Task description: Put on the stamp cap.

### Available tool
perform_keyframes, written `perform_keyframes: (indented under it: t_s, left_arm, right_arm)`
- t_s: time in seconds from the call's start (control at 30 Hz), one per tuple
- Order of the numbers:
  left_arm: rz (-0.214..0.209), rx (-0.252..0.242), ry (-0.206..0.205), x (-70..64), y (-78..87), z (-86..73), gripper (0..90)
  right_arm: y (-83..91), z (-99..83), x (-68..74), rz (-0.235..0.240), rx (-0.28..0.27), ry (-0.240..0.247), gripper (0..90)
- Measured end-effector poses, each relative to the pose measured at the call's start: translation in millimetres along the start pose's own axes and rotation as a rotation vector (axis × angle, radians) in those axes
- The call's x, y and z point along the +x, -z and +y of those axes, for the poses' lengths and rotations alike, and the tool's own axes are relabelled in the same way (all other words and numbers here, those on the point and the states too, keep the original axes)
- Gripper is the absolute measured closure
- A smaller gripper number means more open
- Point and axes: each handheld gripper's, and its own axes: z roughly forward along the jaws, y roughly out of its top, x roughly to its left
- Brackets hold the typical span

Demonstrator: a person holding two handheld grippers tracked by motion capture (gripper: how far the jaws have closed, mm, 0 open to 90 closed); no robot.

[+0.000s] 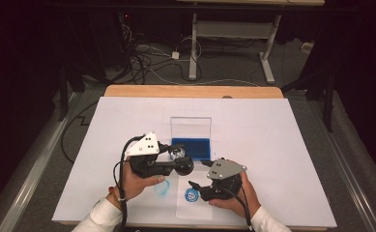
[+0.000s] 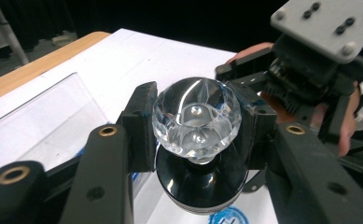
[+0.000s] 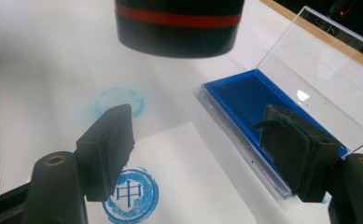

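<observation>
A round stamp [image 2: 196, 120] with a clear faceted knob and a black base hangs just above the table. My left gripper [image 1: 178, 156] is shut on its knob. From the right gripper view the stamp's base [image 3: 179, 23] shows a red band. Below and in front lies a white paper slip [image 3: 188, 182] bearing a round blue print [image 3: 130, 193]. My right gripper [image 3: 202, 154] stands open over the slip's edge, nothing between its fingers. A blue ink pad [image 3: 247, 100] lies in a clear case with its lid [image 3: 319, 70] raised.
A faint blue ring smudge [image 3: 121, 100] marks the white table cover [image 1: 272, 145] left of the slip. The wooden table edge [image 1: 190, 91] runs along the far side. Cables and a desk frame [image 1: 195, 43] lie on the floor beyond.
</observation>
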Motion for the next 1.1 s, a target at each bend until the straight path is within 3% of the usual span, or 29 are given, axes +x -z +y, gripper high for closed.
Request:
perform_keyframes:
  t_s: [0.4, 0.67, 1.1]
  left_arm:
    - [0.048, 0.045, -0.022, 2.2, 2.6, -6.0, 54.8]
    - [0.102, 0.075, -0.038, 6.0, 9.6, -9.4, 54.8]
    - [0.143, 0.088, -0.023, 16.3, 18.9, -13.6, 54.8]
  right_arm:
    - [21.4, -4.5, -12.8, -0.076, -0.013, 0.012, 26.8]
    - [36.6, -8.6, -20.8, -0.122, -0.022, 0.008, 27.3]
    - [64.2, -22.9, -32.5, -0.175, -0.035, -0.012, 27.6]
